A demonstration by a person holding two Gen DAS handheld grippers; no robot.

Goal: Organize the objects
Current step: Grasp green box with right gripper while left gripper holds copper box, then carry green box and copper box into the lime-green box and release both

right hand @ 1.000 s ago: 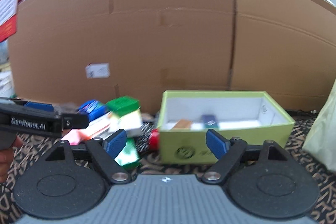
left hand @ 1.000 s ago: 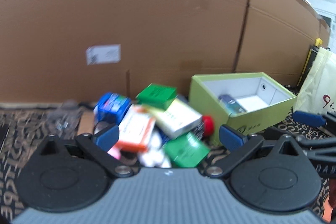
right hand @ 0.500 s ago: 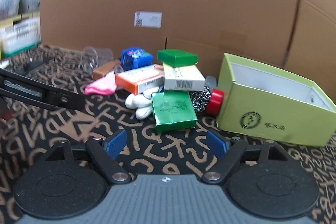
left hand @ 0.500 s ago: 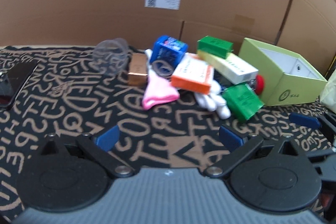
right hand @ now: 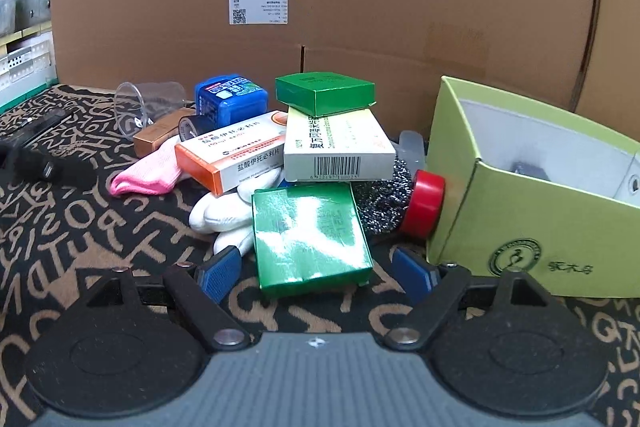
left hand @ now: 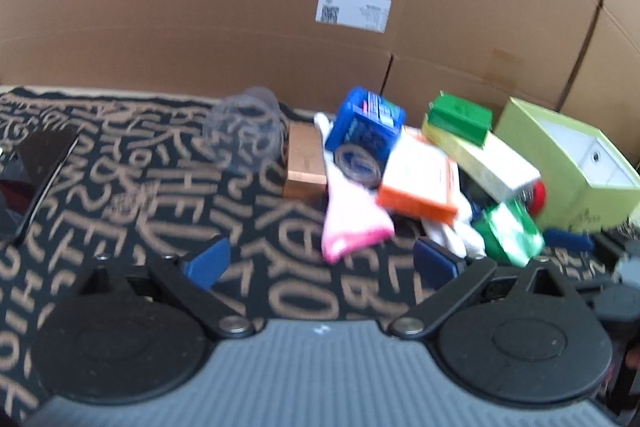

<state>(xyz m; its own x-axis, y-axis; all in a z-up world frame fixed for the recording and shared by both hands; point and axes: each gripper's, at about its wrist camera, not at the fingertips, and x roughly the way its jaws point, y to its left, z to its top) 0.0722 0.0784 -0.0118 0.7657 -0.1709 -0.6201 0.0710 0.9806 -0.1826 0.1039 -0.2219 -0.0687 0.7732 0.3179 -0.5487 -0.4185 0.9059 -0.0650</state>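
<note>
My right gripper [right hand: 316, 273] has its jaws spread wide and pinching nothing; the near edge of the glossy green box [right hand: 310, 233] lies on the patterned cloth [right hand: 80, 227] of the bench just ahead of the gap between them, untouched. My left gripper [left hand: 320, 263] has its jaws wide too, though they are closing a little, with only cloth between them; the pink sock [left hand: 352, 223] lies just beyond. The heap sits toward the far edge of the bench, against the cardboard wall [right hand: 360, 7]: a white box with a barcode [right hand: 338, 147] carries a smaller dark green box [right hand: 326, 93] on top, an orange-and-white box [right hand: 234, 153] leans beside it over a white glove [right hand: 224, 211], and a blue box [right hand: 230, 99] stands behind. A copper-coloured box [right hand: 158, 137] and a clear plastic cup [right hand: 146, 105] on its side lie to the left of the heap. To the right, a steel scourer [right hand: 380, 203] and a red cap [right hand: 426, 203] touch the lime-green open box [right hand: 520, 227], whose near wall stands just beside my right jaw.
</note>
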